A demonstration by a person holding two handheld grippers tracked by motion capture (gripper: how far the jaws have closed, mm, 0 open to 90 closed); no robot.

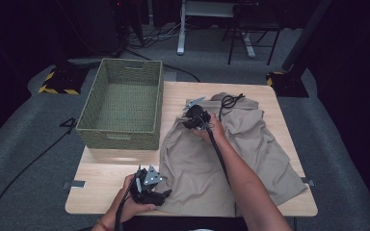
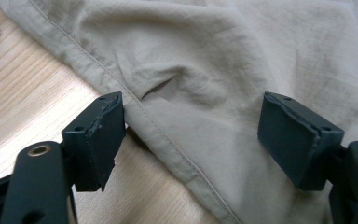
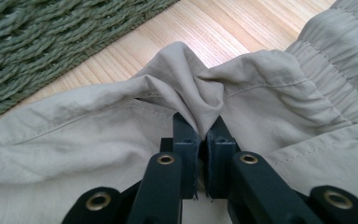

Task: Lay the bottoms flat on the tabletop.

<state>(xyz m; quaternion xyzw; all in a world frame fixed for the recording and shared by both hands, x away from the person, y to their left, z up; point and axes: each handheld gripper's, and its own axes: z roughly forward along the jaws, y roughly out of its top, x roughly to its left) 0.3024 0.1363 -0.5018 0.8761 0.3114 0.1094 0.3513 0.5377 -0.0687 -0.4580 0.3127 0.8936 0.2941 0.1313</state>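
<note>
Beige shorts (image 1: 250, 144) lie spread over the right half of the wooden table (image 1: 106, 173). My right gripper (image 1: 191, 121) rests at the garment's far left corner, near the waistband. Seen from the right gripper view, the right gripper (image 3: 204, 128) is shut on a pinched fold of the beige fabric (image 3: 74, 135). My left gripper (image 1: 166, 194) sits at the near left corner of the shorts. Its jaws (image 2: 193, 100) stand wide apart, one on either side of the stitched hem (image 2: 168, 140), with neither pad pressing the cloth.
A green woven basket (image 1: 118, 137) stands on the table's far left, close to the right gripper, and its wall (image 3: 51, 42) shows just beyond the pinched fold. A black cord (image 1: 231, 100) lies looped at the waistband. Bare wood (image 2: 23, 93) lies left of the hem.
</note>
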